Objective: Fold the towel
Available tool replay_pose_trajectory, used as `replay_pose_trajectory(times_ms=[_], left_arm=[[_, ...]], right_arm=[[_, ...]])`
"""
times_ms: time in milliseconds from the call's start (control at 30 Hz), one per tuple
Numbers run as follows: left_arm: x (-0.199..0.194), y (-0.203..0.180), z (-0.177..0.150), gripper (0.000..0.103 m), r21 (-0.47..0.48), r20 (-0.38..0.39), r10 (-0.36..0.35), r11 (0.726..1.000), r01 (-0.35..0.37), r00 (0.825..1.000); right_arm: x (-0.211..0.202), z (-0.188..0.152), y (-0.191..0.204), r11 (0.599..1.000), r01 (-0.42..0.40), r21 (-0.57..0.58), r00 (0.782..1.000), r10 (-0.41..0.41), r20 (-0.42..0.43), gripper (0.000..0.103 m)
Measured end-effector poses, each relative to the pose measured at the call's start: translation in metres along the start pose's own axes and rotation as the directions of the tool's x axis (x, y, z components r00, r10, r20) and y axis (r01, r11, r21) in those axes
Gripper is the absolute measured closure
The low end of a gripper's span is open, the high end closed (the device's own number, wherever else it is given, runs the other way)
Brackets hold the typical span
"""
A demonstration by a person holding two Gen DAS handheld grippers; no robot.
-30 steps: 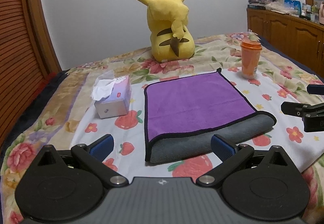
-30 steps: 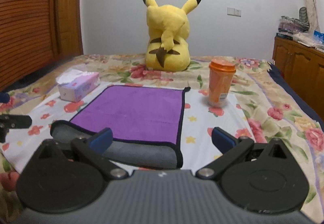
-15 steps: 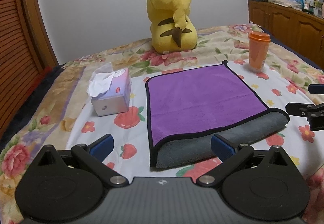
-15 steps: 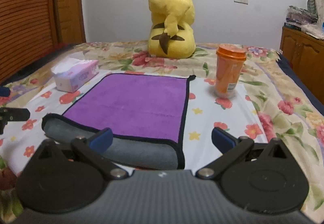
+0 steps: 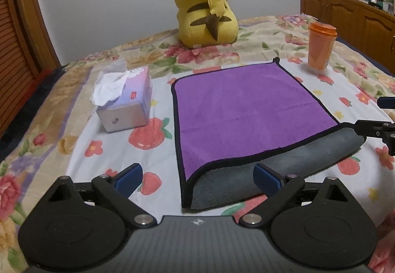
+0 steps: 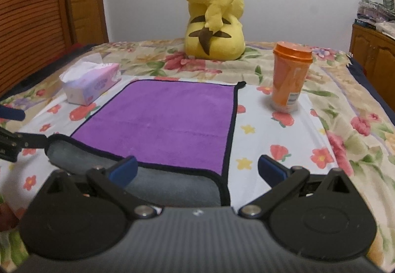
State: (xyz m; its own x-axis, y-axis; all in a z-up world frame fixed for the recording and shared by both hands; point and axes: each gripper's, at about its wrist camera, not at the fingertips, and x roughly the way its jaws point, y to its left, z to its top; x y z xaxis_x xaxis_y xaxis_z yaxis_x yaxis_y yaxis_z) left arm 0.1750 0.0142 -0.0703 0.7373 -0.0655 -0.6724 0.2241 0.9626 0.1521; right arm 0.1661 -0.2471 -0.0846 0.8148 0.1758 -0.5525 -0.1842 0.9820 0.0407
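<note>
From your left wrist camera, your left gripper (image 5: 198, 178) is spread wide and grasps nothing, its blue pads (image 5: 129, 179) low over the near left corner of the purple towel (image 5: 246, 110). The towel lies folded on the floral bedspread (image 5: 81, 147), purple face up, its grey underside showing along the rolled near edge. A tissue box (image 5: 126, 107) sits just left of it, an orange cup (image 5: 321, 49) beyond its far right corner, a Pikachu plush (image 5: 206, 1) behind. The tips of your right gripper (image 5: 382, 116) reach the towel's near right corner.

From your right wrist camera, your right gripper (image 6: 197, 170) is likewise released, straddling the towel's (image 6: 163, 120) near right corner. Your left gripper (image 6: 12, 129) enters at the left edge.
</note>
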Motion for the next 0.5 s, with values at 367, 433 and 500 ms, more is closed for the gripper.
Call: replay_pose_trajectory(times_ms=[367,433,500], left_arm=[[0.034,0.017,0.0,0.031,-0.056,-0.073,-0.07,0.996,0.066,0.995],[0.038,0.019,-0.001,0.038,-0.061,-0.085,-0.075,0.996,0.07,0.994],[0.042,0.021,-0.003,0.044,-0.069,-0.095,-0.075,0.995,0.068,0.993]], right_arm=[[0.014,0.001,-0.004,1.0,-0.017,0.0,1.0,0.017,-0.026,0.0],[0.015,0.0,-0.003,1.0,-0.023,-0.002,0.999,0.023,-0.03,0.0],[0.017,0.0,-0.004,1.0,-0.029,-0.003,0.999,0.029,-0.035,0.0]])
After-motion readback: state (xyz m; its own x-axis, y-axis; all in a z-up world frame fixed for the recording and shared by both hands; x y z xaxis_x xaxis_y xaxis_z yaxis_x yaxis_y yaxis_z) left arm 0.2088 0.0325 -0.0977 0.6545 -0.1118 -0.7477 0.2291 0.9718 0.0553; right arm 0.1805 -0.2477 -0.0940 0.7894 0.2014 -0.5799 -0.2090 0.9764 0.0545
